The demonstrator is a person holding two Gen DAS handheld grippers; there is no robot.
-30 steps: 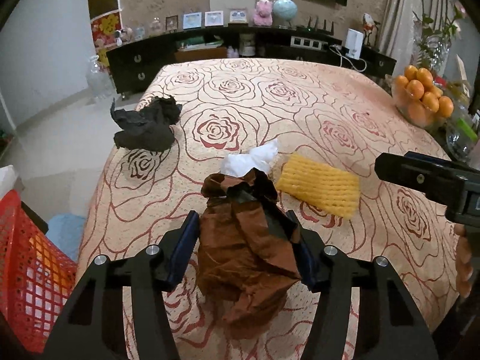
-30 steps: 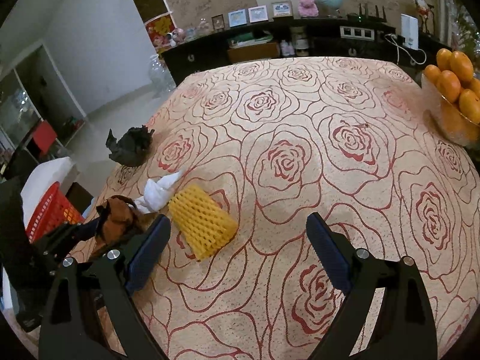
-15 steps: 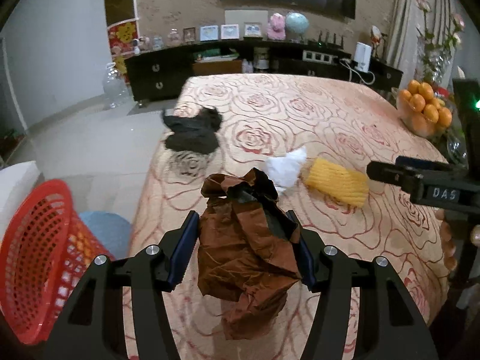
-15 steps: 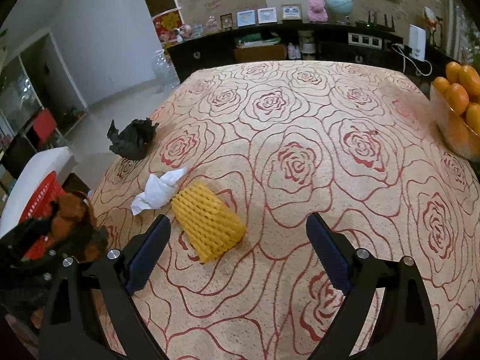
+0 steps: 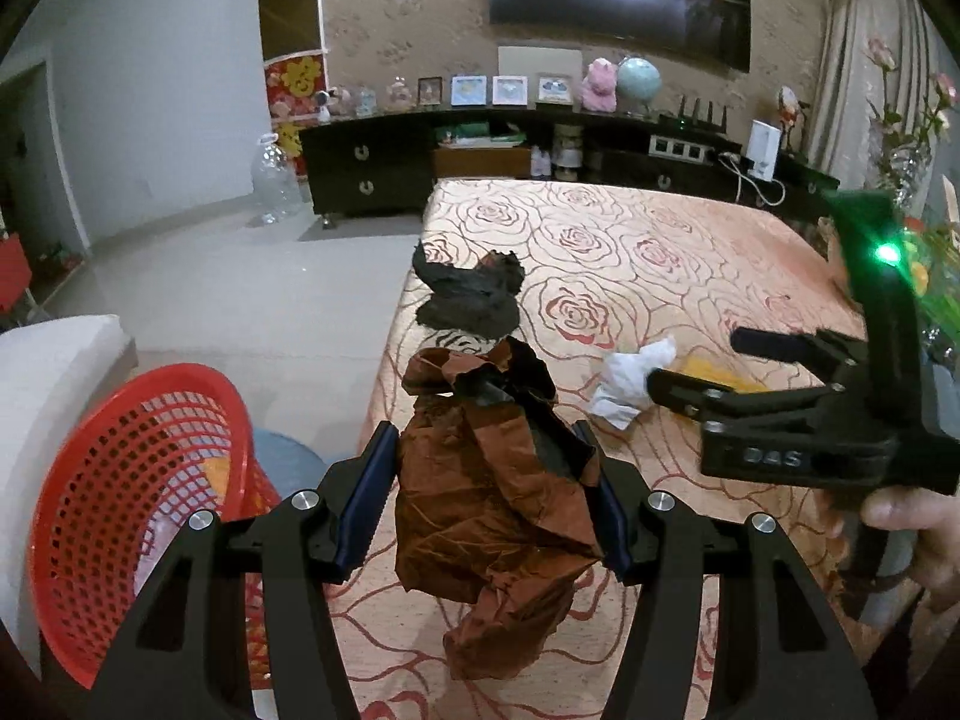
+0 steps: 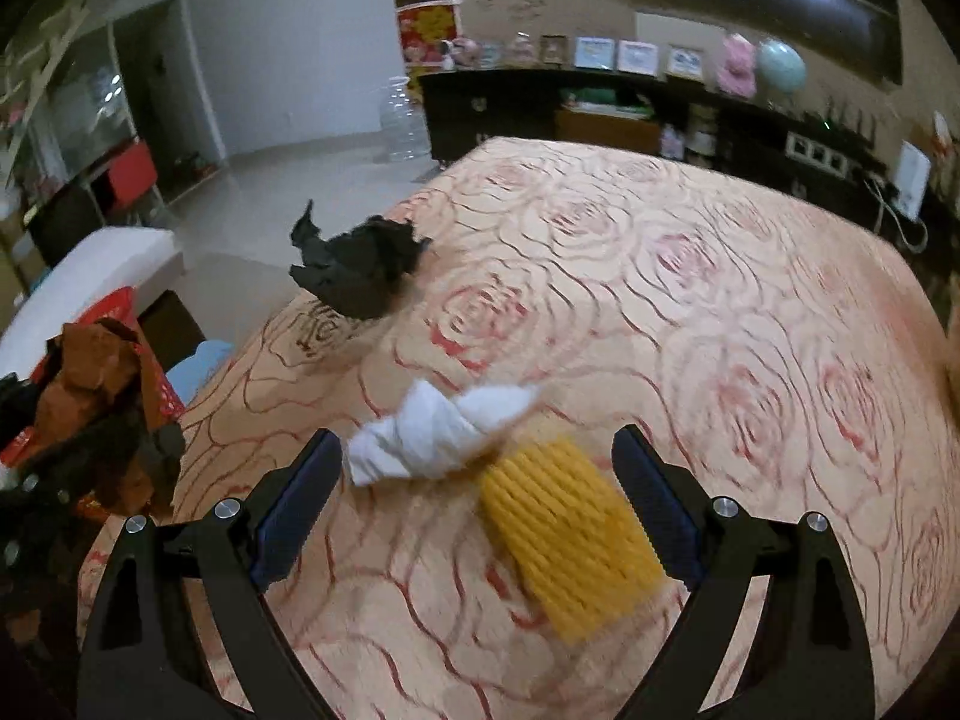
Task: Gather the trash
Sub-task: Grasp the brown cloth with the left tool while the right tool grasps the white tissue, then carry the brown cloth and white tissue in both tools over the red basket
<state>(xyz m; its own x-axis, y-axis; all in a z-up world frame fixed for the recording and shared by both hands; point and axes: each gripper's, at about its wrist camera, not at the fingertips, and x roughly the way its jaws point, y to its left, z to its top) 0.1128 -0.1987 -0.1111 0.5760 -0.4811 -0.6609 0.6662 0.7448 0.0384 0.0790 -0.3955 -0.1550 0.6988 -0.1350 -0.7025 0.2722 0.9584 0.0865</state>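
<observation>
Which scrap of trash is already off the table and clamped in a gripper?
The brown crumpled paper, shut in the left gripper. The black wad, white tissue and yellow foam net lie on the table.

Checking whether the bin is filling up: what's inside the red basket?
Through the red basket mesh, pale pinkish and orange-yellow patches show, likely earlier trash. What they are cannot be told; the left gripper hides the basket's near side.

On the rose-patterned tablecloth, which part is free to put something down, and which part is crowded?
Free: the wide middle and far stretch of the rose-patterned tablecloth, beyond the crumpled black paper. Crowded: the near edge, where the white tissue wad touches the yellow foam net sleeve, between the open right gripper's fingers.
</observation>
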